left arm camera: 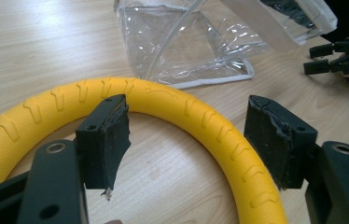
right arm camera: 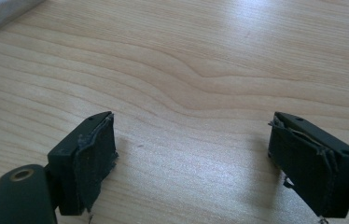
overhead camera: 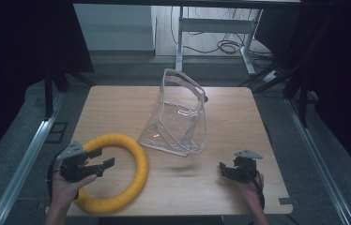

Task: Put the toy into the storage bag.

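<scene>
A yellow foam ring [overhead camera: 131, 159] lies flat on the wooden table [overhead camera: 117, 108] at the front left. My left gripper [overhead camera: 101, 158] hovers over the ring's hollow, open, with nothing between its jaws. In the left gripper view the ring [left arm camera: 172, 100] arcs across behind the two black pads [left arm camera: 105, 140]. A clear plastic zip bag [overhead camera: 178, 115] stands upright at the table's middle; its base [left arm camera: 191, 51] sits just beyond the ring. My right gripper [overhead camera: 226, 168] rests open near the front right edge, and its pads [right arm camera: 91, 158] frame bare wood.
The table's front edge [overhead camera: 187, 212] is close under both hands. Metal rails [overhead camera: 23, 164] run along both sides on the floor. A desk frame with cables [overhead camera: 225, 42] stands beyond the far edge. Bare wood lies between the bag and the right gripper.
</scene>
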Demonstrator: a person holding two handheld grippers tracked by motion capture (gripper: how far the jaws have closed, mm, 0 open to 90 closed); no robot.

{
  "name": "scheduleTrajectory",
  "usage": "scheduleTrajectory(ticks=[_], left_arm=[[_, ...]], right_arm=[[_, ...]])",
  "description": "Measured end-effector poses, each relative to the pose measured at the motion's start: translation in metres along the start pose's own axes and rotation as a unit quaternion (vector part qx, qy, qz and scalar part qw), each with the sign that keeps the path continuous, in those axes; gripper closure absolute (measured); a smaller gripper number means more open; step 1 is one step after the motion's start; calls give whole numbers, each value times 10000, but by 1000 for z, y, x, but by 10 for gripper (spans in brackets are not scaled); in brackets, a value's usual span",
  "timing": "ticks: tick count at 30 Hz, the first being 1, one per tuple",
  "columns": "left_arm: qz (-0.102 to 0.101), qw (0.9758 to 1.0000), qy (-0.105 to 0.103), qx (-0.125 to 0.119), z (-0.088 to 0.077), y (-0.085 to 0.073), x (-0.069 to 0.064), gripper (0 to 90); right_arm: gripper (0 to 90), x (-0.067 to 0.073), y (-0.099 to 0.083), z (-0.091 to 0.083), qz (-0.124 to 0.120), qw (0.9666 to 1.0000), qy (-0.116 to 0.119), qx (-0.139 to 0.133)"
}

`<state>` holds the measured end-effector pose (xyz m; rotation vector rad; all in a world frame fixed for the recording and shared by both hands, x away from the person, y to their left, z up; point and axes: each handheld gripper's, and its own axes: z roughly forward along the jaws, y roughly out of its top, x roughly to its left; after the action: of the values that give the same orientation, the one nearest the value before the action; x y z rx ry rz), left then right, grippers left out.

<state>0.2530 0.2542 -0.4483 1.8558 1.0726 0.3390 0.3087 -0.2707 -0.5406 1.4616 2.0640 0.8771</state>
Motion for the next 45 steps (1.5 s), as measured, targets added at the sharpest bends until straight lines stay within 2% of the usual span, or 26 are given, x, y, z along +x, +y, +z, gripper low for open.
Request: scheduleTrajectory(ticks=[5,17,20,24,27,33,36,41,42,43,44,45], left_arm=[[-31,10000,-17,33,4,-1,1,314],[-18,9998,-184,-12,-1,0,-1,330],[36,9997,-235,105,3,3,-2,335],[218,9987,-353,310,7,7,-9,334],[349,9974,-397,484,4,8,-13,333],[418,9962,-506,572,-5,8,-17,331],[500,9949,-564,676,-6,6,-19,328],[642,9908,-683,975,-4,-1,-27,326],[642,9908,-683,975,-4,-1,-27,325],[705,9882,-730,1144,-2,-3,-29,322],[729,9873,-736,1208,-1,-4,-31,321],[729,9873,-736,1208,-1,-4,-31,321]], right_arm=[[156,0,0,0,-4,10000,5,-2],[165,0,0,0,-4,10000,-14,-18],[165,0,0,0,3,10000,-14,-17],[165,-1,0,0,1,10000,3,-12],[165,-1,0,0,-14,10000,28,-9],[166,-1,0,0,-21,10000,29,-9],[167,-1,0,0,-24,10000,25,-10],[167,-1,0,0,-24,10000,23,-11],[168,-1,0,0,-22,10000,24,-12],[168,-1,0,0,-22,10000,24,-13],[169,-1,0,0,-20,10000,24,-13],[169,-1,0,0,-20,10000,24,-13]])
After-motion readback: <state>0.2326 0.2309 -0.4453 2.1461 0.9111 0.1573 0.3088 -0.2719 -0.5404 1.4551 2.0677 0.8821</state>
